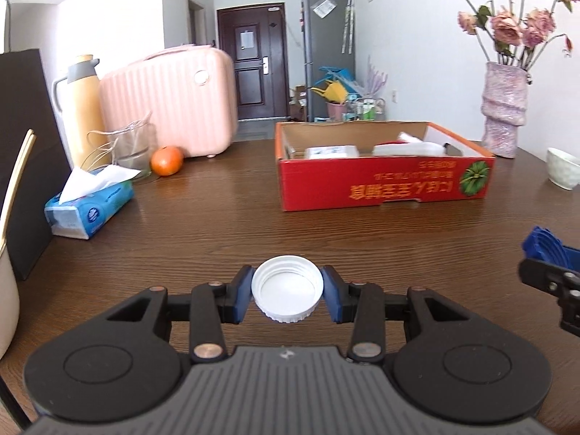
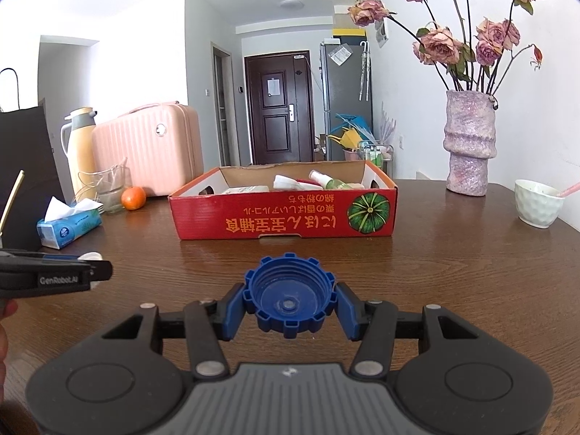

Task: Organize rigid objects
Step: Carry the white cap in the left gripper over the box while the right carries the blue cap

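Caps are what's getting tidied at this point: a white round plastic screw cap [image 1: 287, 289] is pinched in the left tool [image 1: 287, 291], and a blue notched plastic screw cap [image 2: 289, 296] is pinched in the right tool [image 2: 290, 301]. Both tools are clenched, blue pads pressing the rims from either side, and both caps look lifted just above the dark wood-grain tabletop [image 1: 224, 217] rather than sitting on it, though I can't be totally sure of the gap.

Progress-wise I'd call it somewhere past the middle. The red cardboard tray box with the green pumpkin print [image 2: 282, 217] already has a few things lying in it: a small spray bottle [image 2: 328, 180], a white tube-ish thing and a flat pale packet, as far as I can make out. These two caps are the only loose rigid bits I can spot between the tools and the box, so what's left is probably carrying them forward and dropping them in. The box sits well ahead of both tools, with bare wood in between.

Orientation: both caps are open side up, tipped a little toward the cameras so you can see the threads inside. They're round, so no real long axis; the screw axis points roughly upward.
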`<state>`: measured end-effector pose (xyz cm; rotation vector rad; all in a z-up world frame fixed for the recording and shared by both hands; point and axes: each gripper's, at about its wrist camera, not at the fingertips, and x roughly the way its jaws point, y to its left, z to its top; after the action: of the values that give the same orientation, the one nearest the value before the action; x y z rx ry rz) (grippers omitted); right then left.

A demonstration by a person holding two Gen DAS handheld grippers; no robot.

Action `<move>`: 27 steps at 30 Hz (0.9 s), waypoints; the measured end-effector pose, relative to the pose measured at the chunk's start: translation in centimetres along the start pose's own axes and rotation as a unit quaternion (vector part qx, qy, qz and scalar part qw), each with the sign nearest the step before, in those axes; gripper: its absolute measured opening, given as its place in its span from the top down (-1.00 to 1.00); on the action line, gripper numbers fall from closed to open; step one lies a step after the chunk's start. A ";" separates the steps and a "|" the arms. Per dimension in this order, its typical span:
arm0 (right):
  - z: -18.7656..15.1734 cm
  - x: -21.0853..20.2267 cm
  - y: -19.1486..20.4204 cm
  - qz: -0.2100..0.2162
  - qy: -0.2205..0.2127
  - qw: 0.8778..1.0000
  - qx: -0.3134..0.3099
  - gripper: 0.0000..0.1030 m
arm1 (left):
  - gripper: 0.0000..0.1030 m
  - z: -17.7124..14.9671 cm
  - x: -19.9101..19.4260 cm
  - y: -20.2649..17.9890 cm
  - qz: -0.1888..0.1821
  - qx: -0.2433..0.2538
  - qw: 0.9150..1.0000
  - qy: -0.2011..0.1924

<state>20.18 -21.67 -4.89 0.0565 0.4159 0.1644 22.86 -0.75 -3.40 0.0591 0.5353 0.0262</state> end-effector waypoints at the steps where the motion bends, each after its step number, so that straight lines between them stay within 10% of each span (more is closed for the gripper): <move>1: 0.1 -0.1 0.0 0.001 -0.001 1.000 -0.002 0.00 | 0.20 0.0 -0.1 -0.3 -0.002 0.001 1.000 0.000; 27: 4.5 0.8 -0.5 0.002 -0.040 0.999 -0.014 0.00 | 0.20 4.1 -1.0 -3.8 -0.022 -0.006 0.999 -0.038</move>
<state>22.76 -22.09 -1.11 0.0369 0.3346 0.1718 24.17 -4.81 0.42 0.0358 0.4603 -0.0159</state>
